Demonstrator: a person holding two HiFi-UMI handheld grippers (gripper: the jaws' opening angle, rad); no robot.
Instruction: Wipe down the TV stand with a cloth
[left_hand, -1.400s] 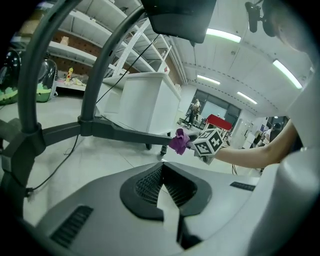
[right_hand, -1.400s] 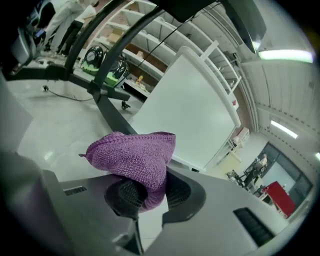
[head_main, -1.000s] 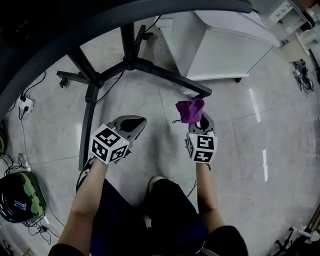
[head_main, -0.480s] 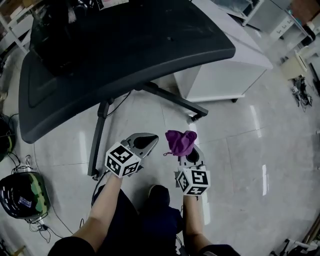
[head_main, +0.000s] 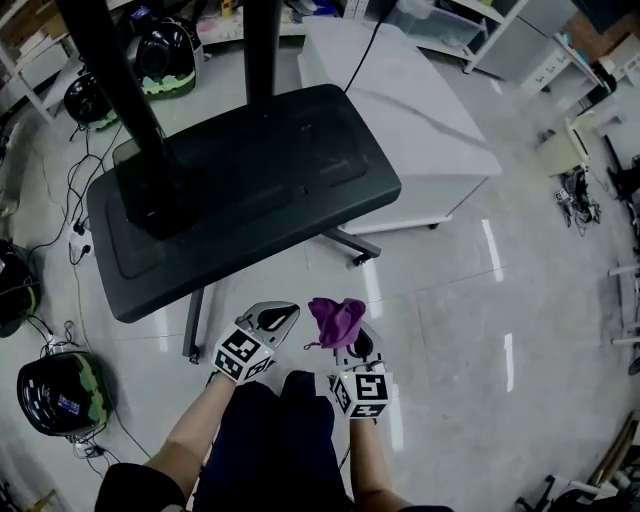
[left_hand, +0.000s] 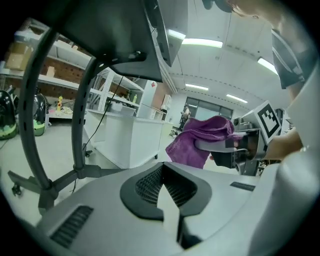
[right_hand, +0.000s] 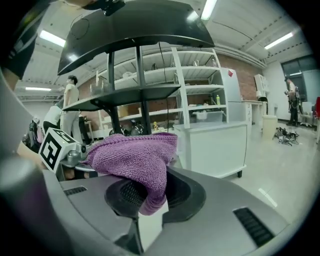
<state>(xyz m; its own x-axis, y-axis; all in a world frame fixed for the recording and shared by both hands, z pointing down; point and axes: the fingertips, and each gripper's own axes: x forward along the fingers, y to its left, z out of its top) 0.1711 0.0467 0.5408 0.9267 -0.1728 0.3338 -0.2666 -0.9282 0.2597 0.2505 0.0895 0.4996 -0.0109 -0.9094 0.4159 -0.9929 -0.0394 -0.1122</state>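
Head view: purple cloth (head_main: 335, 318) is pinched by the right gripper (head_main: 350, 340), lower than the TV stand (head_main: 240, 190) shelf and apparently clear of it. The left gripper (head_main: 272, 320) is pressed together, empty. Wiping is judged not yet begun; the cloth must be lifted onto the shelf.

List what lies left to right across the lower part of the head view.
green-and-black helmet → left gripper → purple cloth

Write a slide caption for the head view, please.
Right gripper holds a purple cloth beside the shut, empty left gripper, near the black TV stand.
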